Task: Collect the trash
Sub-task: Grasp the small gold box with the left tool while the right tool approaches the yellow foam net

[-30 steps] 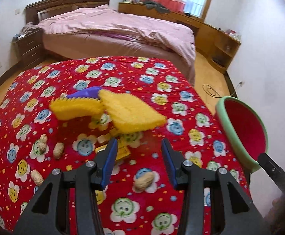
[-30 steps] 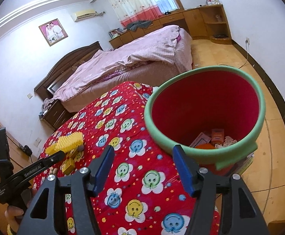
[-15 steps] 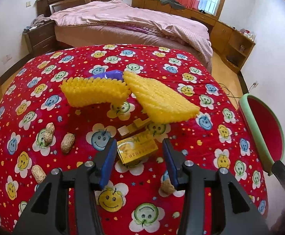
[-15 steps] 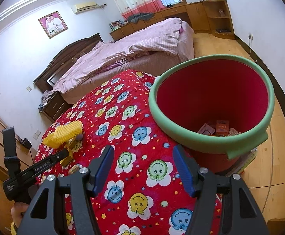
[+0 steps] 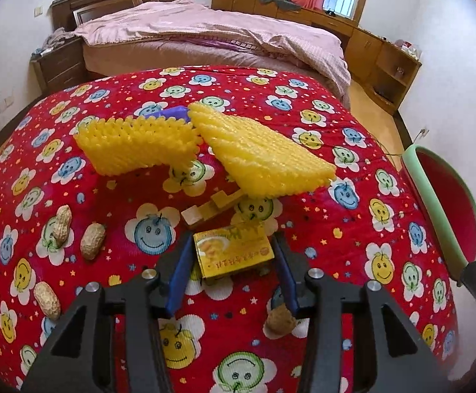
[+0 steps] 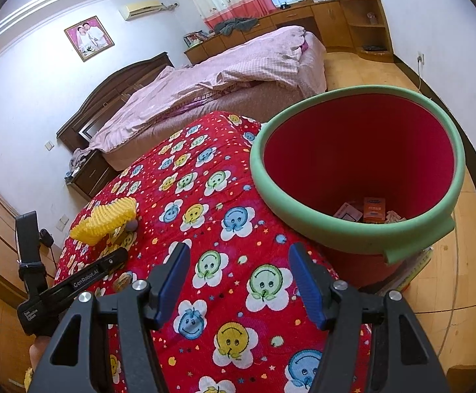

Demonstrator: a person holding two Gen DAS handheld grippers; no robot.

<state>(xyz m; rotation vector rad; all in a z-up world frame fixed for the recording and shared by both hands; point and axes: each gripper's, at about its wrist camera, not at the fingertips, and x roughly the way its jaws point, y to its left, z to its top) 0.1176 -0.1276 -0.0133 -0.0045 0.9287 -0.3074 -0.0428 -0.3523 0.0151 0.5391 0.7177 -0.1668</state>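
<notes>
The left gripper (image 5: pixel 233 263) is straddling the small yellow box (image 5: pixel 233 250), its blue pads just beside the box's sides and not yet pressing. To grasp well, it is probably needing to sink lower and close squarely across the box, clear of the peanut (image 5: pixel 280 319) near it. The right gripper (image 6: pixel 239 283) is hovering half-open and empty. Only the right wrist view is showing trash inside the red bin (image 6: pixel 352 229) beside the counter (image 6: pixel 188 196).
</notes>
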